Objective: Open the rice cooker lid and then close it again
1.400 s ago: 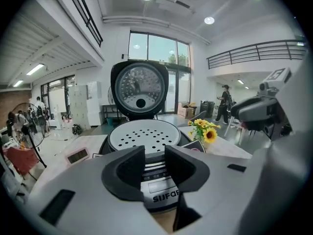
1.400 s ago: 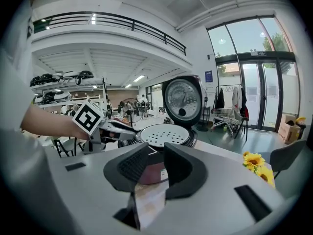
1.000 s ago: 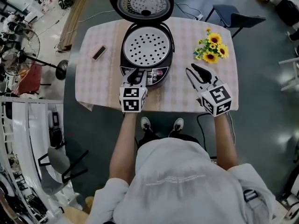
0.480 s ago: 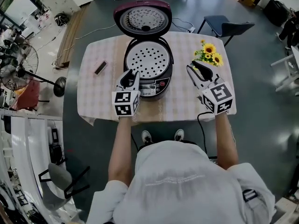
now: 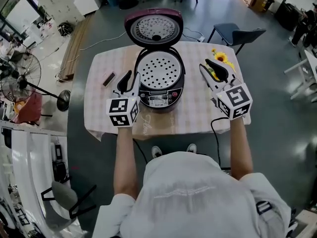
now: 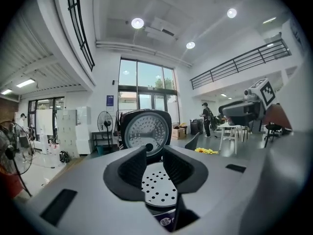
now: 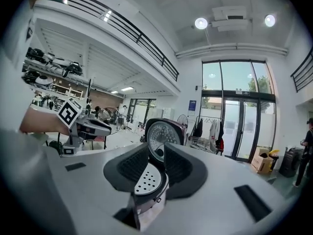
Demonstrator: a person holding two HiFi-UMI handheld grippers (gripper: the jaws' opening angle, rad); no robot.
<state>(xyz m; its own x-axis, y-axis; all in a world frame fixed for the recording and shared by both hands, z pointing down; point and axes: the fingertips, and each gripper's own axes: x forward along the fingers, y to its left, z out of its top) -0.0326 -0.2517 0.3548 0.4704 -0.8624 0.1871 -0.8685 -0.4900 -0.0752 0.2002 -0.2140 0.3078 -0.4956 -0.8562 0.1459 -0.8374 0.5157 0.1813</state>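
Checked counter point(image 5: 99, 114) carrying the rice cooker point(image 5: 159, 94) at its middle, within equal reach of both hands. Lid point(image 5: 154, 29) tipped fully back, perforated tray point(image 5: 159, 72) bared: opening judged done, closing not yet begun. Left tongs point(image 5: 130, 76) just beside the cooker's left flank, jaws just narrowed yet parted, gripping nothing. Right tongs point(image 5: 210, 67) off to its right near the sunflowers point(image 5: 221, 57), narrowly parted, likewise empty. Both probably held clear before reaching for the lid.

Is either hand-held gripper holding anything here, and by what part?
Nothing is held. The left hand-held gripper has just been closing its jaws, nothing between them; the right hand-held gripper is open and empty.
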